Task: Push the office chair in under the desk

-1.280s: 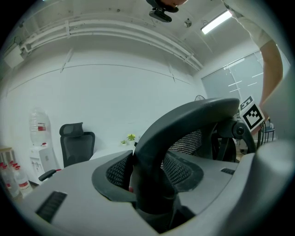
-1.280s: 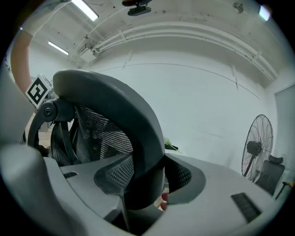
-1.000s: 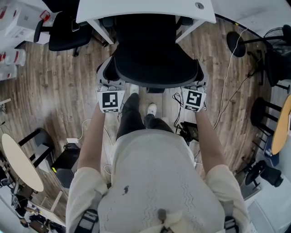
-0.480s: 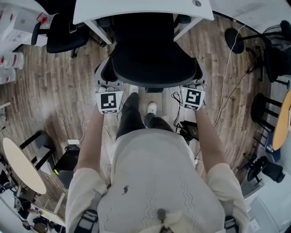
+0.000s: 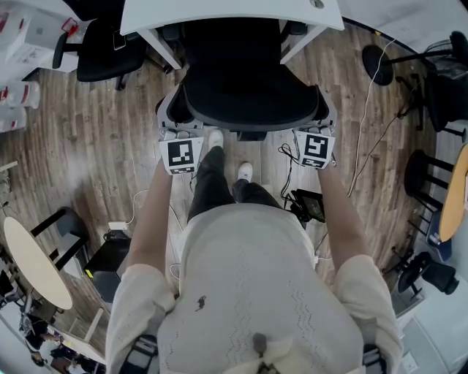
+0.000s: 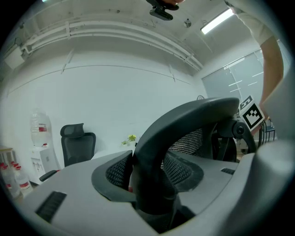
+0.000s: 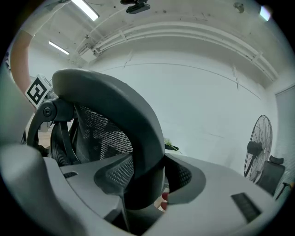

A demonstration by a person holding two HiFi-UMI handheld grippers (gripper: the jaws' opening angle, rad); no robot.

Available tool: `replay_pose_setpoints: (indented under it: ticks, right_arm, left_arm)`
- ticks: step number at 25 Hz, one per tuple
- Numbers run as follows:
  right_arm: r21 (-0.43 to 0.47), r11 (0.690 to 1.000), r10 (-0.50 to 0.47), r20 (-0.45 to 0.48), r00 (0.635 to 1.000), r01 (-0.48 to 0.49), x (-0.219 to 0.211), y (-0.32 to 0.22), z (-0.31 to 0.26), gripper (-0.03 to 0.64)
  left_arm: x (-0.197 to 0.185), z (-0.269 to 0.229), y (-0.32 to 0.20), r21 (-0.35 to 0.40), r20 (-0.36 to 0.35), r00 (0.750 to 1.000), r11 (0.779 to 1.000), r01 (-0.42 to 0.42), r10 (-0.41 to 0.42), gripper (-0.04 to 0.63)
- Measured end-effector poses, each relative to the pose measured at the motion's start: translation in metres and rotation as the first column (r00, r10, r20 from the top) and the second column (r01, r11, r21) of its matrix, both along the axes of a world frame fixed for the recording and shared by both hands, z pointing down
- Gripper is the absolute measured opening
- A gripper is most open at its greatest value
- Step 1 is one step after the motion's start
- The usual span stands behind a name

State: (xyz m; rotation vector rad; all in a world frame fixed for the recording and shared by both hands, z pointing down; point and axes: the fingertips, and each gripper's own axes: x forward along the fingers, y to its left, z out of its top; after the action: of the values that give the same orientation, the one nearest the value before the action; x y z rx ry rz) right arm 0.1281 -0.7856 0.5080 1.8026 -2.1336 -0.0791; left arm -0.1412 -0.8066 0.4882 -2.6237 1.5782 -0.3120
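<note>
The black mesh office chair [image 5: 248,88] stands in front of me with its seat under the white desk [image 5: 219,11]. My left gripper [image 5: 174,124] is at the left edge of the backrest and my right gripper [image 5: 317,123] at the right edge. In the left gripper view the backrest's black frame [image 6: 184,124] fills the space between the left gripper's [image 6: 152,184] pads. In the right gripper view the same frame [image 7: 115,106] sits pressed between the right gripper's [image 7: 143,184] pads. My feet stand just behind the chair.
A second black office chair [image 5: 102,51] stands at the back left beside white boxes [image 5: 29,36]. Cables [image 5: 292,164] and a small device lie on the wood floor at my right. Fan stands [image 5: 380,69] and a standing fan [image 7: 258,147] are on the right, a round table [image 5: 33,259] on the left.
Both grippers keep their hold on the backrest in the same place. One foot shows a little further forward under the chair's back.
</note>
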Motion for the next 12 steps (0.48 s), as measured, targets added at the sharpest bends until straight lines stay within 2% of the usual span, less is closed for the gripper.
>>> replay_pose_setpoints:
  ticks: [6, 12]
  right_arm:
    - [-0.023, 1.0, -0.015, 0.021, 1.0, 0.016, -0.001, 0.01, 0.0, 0.216]
    - [-0.06, 0.997, -0.043, 0.062, 0.997, 0.047, -0.005, 0.017, -0.002, 0.218]
  left_arm:
    - [-0.003, -0.001, 0.008, -0.002, 0.003, 1.0, 1.0, 0.001, -0.001, 0.224]
    - [-0.008, -0.001, 0.015, -0.026, 0.035, 0.999, 1.0, -0.009, 0.01, 0.225]
